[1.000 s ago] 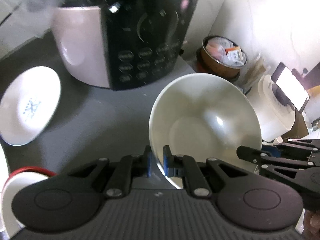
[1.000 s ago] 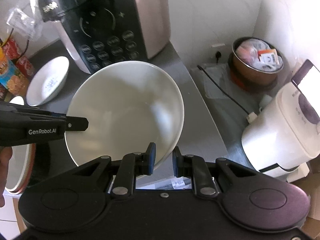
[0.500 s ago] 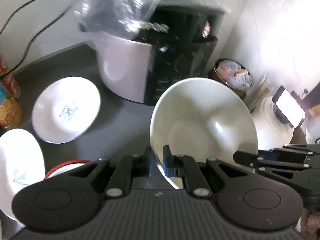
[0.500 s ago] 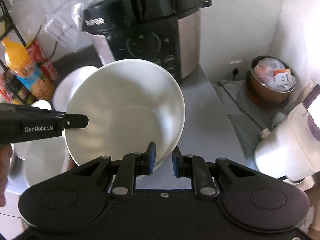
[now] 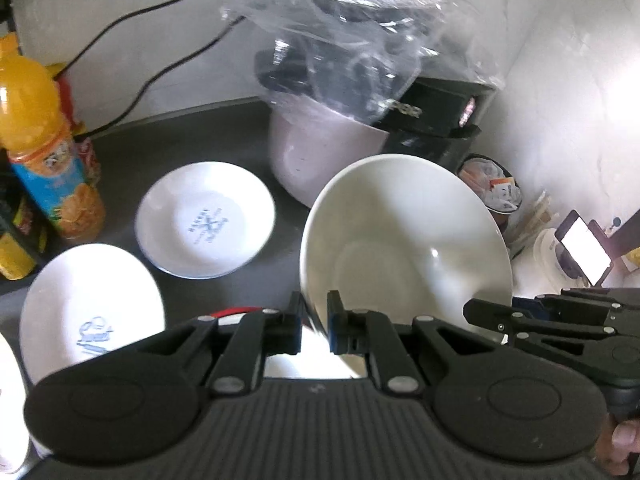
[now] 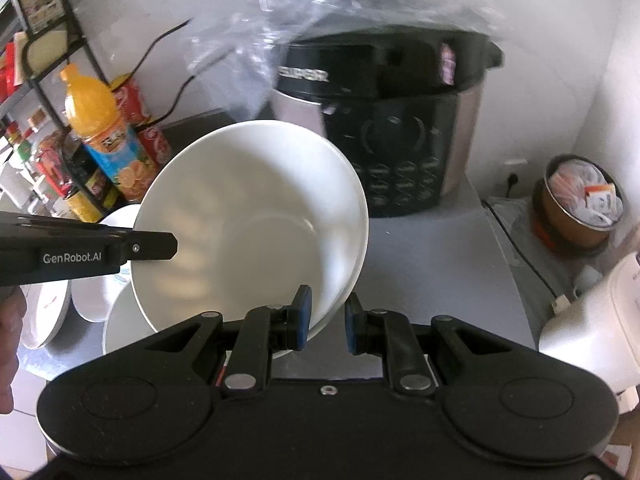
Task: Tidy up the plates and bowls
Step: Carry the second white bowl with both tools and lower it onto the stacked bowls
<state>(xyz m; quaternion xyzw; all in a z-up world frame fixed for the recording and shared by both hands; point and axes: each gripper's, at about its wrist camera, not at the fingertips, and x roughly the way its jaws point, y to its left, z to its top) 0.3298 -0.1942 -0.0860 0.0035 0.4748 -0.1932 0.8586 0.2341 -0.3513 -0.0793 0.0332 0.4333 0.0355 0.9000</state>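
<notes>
Bowl, large, plain white ceramic [image 5: 404, 248], hangs tilted in the air in front of the black-and-silver pressure cooker [image 6: 396, 128]. Left gripper [image 5: 314, 324] and right gripper [image 6: 327, 320] each pinch its rim, jaws nearly closed, on opposite sides. Shallow white plates [image 5: 206, 220] lie on the grey counter left of the cooker. Best to keep both grips level and lower the bowl slowly.
</notes>
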